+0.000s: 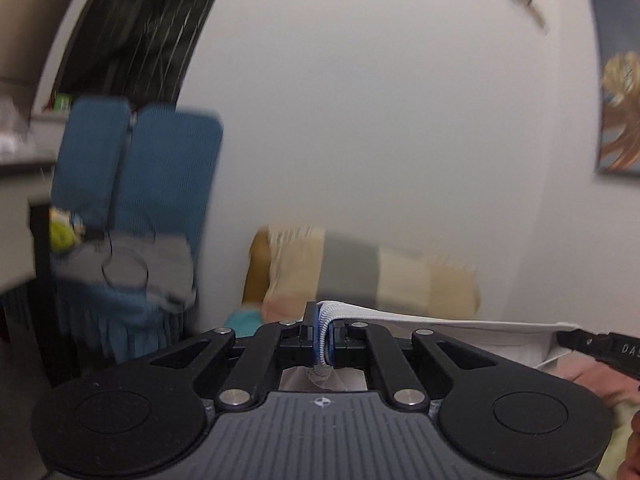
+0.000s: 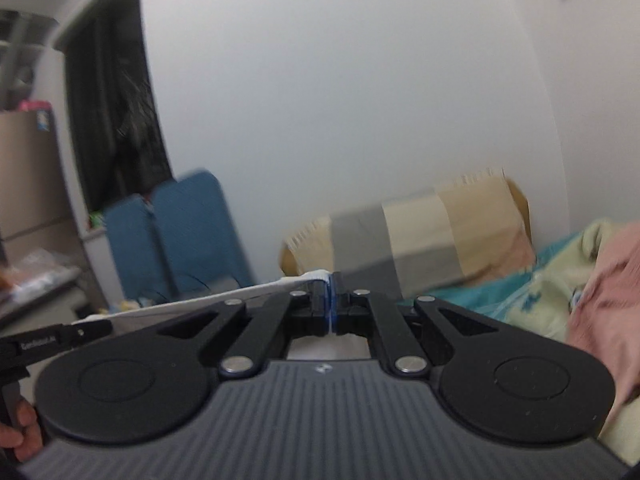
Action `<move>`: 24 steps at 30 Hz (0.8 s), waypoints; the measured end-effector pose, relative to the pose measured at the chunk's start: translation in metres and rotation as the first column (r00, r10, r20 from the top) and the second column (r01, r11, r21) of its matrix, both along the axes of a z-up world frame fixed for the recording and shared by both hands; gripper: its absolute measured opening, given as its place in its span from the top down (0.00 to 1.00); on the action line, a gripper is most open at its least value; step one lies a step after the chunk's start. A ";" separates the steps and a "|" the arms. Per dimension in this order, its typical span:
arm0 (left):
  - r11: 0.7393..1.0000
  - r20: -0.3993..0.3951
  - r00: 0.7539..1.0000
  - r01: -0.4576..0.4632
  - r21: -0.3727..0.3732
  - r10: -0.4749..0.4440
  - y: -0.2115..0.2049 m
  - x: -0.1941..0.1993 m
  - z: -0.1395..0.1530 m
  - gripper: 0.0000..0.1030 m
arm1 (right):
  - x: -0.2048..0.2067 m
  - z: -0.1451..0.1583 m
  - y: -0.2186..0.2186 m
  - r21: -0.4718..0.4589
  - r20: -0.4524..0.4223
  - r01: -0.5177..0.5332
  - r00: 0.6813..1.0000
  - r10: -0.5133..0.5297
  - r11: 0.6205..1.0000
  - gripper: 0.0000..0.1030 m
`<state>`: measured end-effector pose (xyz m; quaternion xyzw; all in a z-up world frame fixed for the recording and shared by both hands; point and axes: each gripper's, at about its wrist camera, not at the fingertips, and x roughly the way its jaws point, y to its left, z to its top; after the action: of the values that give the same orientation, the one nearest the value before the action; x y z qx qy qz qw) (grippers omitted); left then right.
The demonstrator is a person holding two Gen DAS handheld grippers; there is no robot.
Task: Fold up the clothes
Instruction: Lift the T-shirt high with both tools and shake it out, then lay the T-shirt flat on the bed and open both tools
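Observation:
My left gripper [image 1: 326,334] is shut on the ribbed edge of a white garment [image 1: 440,326], which stretches taut to the right toward the other gripper's tip [image 1: 576,338]. In the right wrist view my right gripper [image 2: 330,304] is shut on the same white garment [image 2: 208,304], which runs left to the left gripper's tip [image 2: 80,330]. Both grippers are raised and hold the cloth's top edge between them. The rest of the garment hangs out of sight below.
A blue folding chair [image 1: 160,184] with grey cloth stands at the left by a dark doorway [image 1: 132,28]. A striped beige and grey blanket [image 2: 420,232] covers a headboard by the white wall. Bedding and pink cloth [image 2: 600,288] lie at the right.

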<state>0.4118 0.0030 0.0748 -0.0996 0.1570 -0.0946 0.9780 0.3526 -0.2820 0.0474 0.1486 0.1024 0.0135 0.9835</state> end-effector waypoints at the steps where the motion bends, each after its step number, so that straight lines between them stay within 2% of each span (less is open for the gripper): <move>1: 1.000 -0.031 1.000 -0.002 0.018 0.003 -0.004 0.024 -0.030 0.96 | 0.026 -0.027 -0.003 -0.008 -0.032 0.007 0.999 -0.007 1.000 0.96; 4: 0.997 -0.121 0.993 -0.006 0.073 0.015 -0.017 0.090 -0.116 0.95 | 0.094 -0.098 -0.011 -0.011 -0.149 0.005 0.989 -0.006 1.000 0.96; 7: 0.995 -0.211 0.977 -0.003 0.103 0.025 -0.026 0.127 -0.193 0.94 | 0.144 -0.163 -0.022 0.013 -0.260 -0.008 0.965 0.011 1.000 0.96; 10: 0.990 -0.289 0.957 0.008 0.143 0.034 -0.031 0.153 -0.237 0.93 | 0.166 -0.205 -0.026 0.047 -0.342 -0.021 0.939 0.036 0.999 0.96; 11: 0.988 -0.304 0.952 0.009 0.157 0.040 -0.032 0.158 -0.243 0.89 | 0.170 -0.215 -0.027 0.060 -0.362 -0.023 0.931 0.043 0.998 0.96; 13: 0.982 -0.319 0.946 0.005 0.187 0.056 -0.032 0.161 -0.246 0.75 | 0.172 -0.226 -0.028 0.082 -0.385 -0.024 0.921 0.054 0.996 0.95; 15: 0.983 -0.319 0.947 0.009 0.182 0.050 -0.028 0.158 -0.237 0.59 | 0.173 -0.229 -0.027 0.099 -0.400 -0.032 0.914 0.070 0.995 0.92; 16: 0.984 -0.317 0.947 0.012 0.176 0.045 -0.026 0.156 -0.231 0.50 | 0.171 -0.226 -0.028 0.112 -0.408 -0.040 0.909 0.083 0.993 0.88; 17: 0.985 -0.315 0.948 0.015 0.169 0.040 -0.024 0.154 -0.224 0.43 | 0.170 -0.223 -0.029 0.125 -0.416 -0.048 0.904 0.097 0.991 0.81; 19: 0.984 -0.302 0.953 0.029 0.177 0.026 -0.020 0.137 -0.202 0.37 | 0.156 -0.209 -0.031 0.140 -0.411 -0.051 0.906 0.105 0.989 0.38; 20: 0.983 -0.293 0.956 0.035 0.179 0.020 -0.017 0.124 -0.188 0.32 | 0.147 -0.201 -0.033 0.145 -0.404 -0.050 0.909 0.105 0.988 0.29; 21: 0.985 -0.287 0.958 0.034 0.171 0.016 -0.012 0.110 -0.178 0.29 | 0.136 -0.192 -0.035 0.148 -0.398 -0.050 0.911 0.105 0.988 0.25; 22: 0.988 -0.285 0.959 0.030 0.151 0.015 -0.006 0.094 -0.166 0.22 | 0.122 -0.181 -0.037 0.151 -0.394 -0.050 0.913 0.107 0.987 0.27; 24: 0.996 -0.303 0.953 0.019 0.090 0.010 0.012 0.058 -0.144 0.20 | 0.087 -0.160 -0.041 0.164 -0.393 -0.052 0.912 0.113 0.985 0.27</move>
<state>0.4694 0.0150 -0.0696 -0.0674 0.3097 -0.0731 0.9456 0.4391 -0.3231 -0.1130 0.2171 0.3067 0.0320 0.9262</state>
